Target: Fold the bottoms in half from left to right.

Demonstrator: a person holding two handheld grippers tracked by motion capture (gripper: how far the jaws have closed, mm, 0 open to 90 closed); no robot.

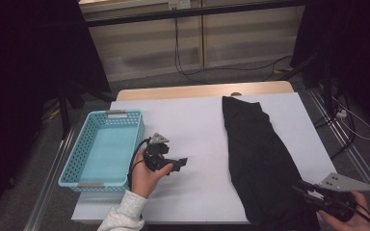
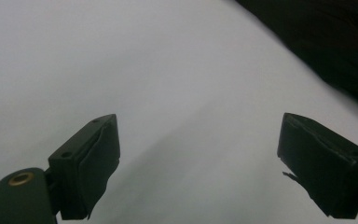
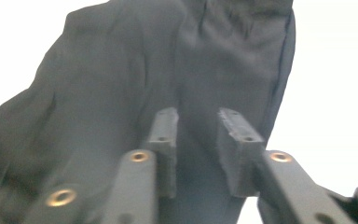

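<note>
High view: a blue basket (image 1: 101,147) sits at the left. Beside it the left gripper (image 1: 176,163) is wide open and empty. The black cloth (image 1: 257,154) lies right; the right gripper (image 1: 304,189), partly open, holds nothing.

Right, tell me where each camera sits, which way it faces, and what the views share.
High view: above the person's side, looking forward and down at the table, blue basket, both hands.
Left gripper view: on the left gripper, looking past its wide-open jaws at bare white tabletop.
Right gripper view: on the right gripper, narrow-gapped jaws over the cloth.
Shared: all three show the black cloth.
</note>
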